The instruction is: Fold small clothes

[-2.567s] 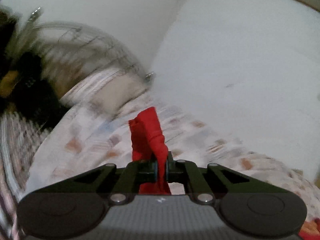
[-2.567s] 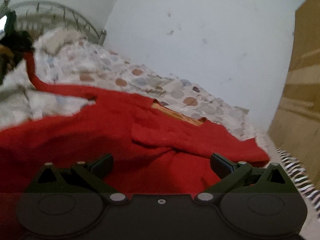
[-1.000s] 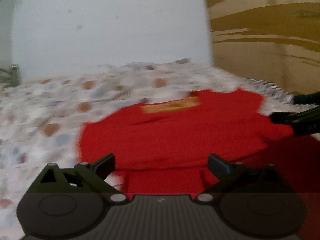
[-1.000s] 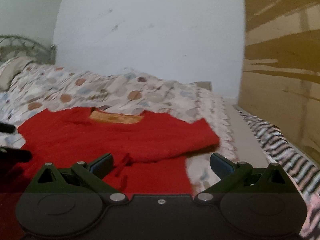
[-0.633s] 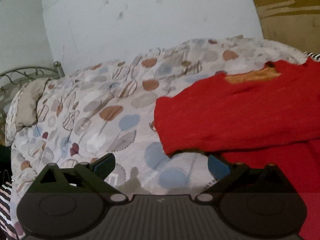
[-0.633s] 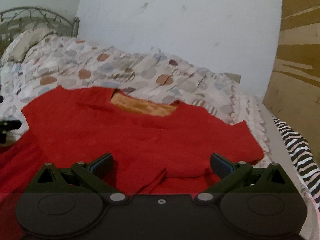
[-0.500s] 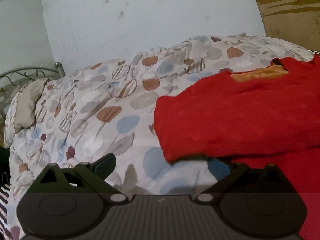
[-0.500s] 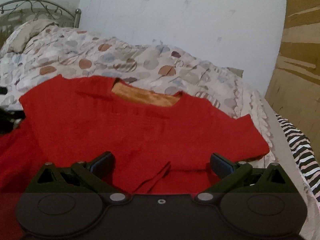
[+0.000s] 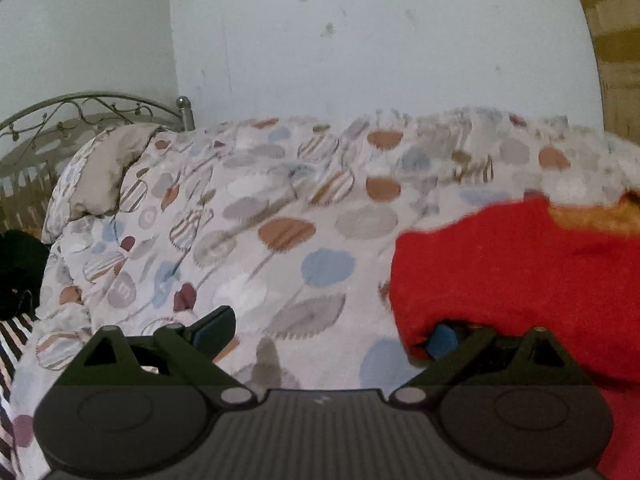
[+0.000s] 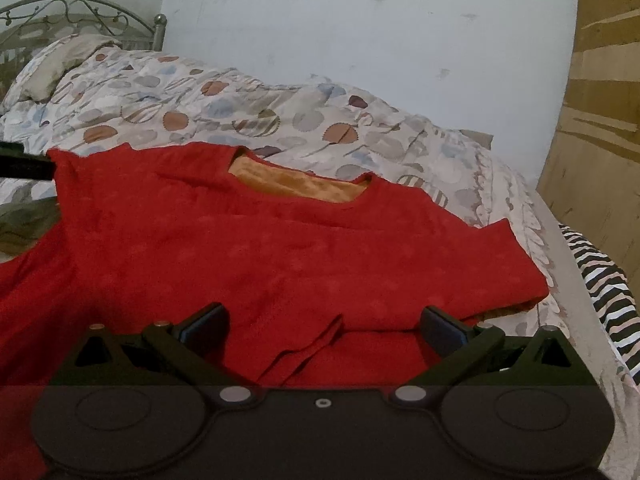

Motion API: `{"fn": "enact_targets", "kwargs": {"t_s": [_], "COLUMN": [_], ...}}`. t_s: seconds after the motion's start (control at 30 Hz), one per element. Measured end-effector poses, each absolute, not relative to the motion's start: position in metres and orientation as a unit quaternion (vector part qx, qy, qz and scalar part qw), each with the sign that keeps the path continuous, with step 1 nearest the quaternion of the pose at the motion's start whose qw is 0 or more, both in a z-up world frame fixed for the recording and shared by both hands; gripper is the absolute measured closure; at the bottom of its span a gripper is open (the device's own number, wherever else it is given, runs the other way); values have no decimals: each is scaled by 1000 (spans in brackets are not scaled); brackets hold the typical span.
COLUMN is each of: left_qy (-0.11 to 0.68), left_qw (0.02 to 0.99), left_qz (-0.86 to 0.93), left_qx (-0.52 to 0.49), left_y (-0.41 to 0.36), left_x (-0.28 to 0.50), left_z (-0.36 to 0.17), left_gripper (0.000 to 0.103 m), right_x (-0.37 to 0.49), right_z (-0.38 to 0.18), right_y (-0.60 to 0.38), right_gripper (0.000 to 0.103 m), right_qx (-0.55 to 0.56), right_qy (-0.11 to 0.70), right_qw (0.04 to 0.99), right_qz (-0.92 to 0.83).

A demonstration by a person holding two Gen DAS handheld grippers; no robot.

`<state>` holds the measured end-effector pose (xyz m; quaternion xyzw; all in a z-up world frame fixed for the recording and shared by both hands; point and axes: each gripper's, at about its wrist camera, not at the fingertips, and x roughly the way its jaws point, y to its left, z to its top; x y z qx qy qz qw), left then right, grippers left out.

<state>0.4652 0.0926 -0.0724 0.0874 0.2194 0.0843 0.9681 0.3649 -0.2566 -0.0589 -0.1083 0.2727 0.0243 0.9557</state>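
Observation:
A red sweater [image 10: 280, 248] with an orange lining at the neck [image 10: 296, 184] lies spread on the patterned bedspread [image 10: 240, 108]. My right gripper [image 10: 324, 328] is open just above the sweater's lower front, holding nothing. My left gripper [image 9: 328, 330] is open at the sweater's left folded edge [image 9: 500, 272]; its right finger [image 9: 442, 338] is tucked under that red edge, its left finger [image 9: 212, 328] is over bare bedspread [image 9: 280, 240]. The left gripper's tip shows at the far left of the right wrist view [image 10: 24, 164].
A pillow [image 9: 104, 168] and metal headboard [image 9: 80, 108] are at the far left. A white wall [image 9: 360, 40] runs behind the bed. A wooden panel [image 10: 600, 100] stands on the right, with striped fabric [image 10: 604, 300] along the bed's right edge.
My left gripper let go of the red fabric it was pinching, swung left, and now sits with its right finger under the sweater's left edge. The right gripper stayed open and closed in on the sweater.

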Motion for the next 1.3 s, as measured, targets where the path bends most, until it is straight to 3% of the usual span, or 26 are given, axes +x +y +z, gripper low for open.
{"fn": "enact_targets", "kwargs": {"t_s": [0.33, 0.57, 0.9, 1.13, 1.3], "left_qy": [250, 276, 301, 341, 352], "left_qw": [963, 953, 950, 933, 933], "left_qz": [54, 58, -79, -51, -40], "left_qx": [85, 108, 34, 99, 64], "left_y": [97, 97, 84, 63, 75], "left_x": [458, 412, 306, 289, 285], "left_z": [-74, -65, -54, -74, -69], "left_gripper": [2, 0, 0, 0, 0], "right_x": [366, 351, 263, 201, 182], "right_z": [-60, -54, -60, -57, -59], "right_y": [-258, -257, -287, -333, -351], "right_gripper": [0, 0, 0, 0, 0], "right_qx": [-108, -115, -199, -181, -207], "right_qy": [277, 255, 234, 217, 245], "right_qw": [955, 960, 950, 956, 939], "right_qz": [23, 15, -49, -79, -128]}}
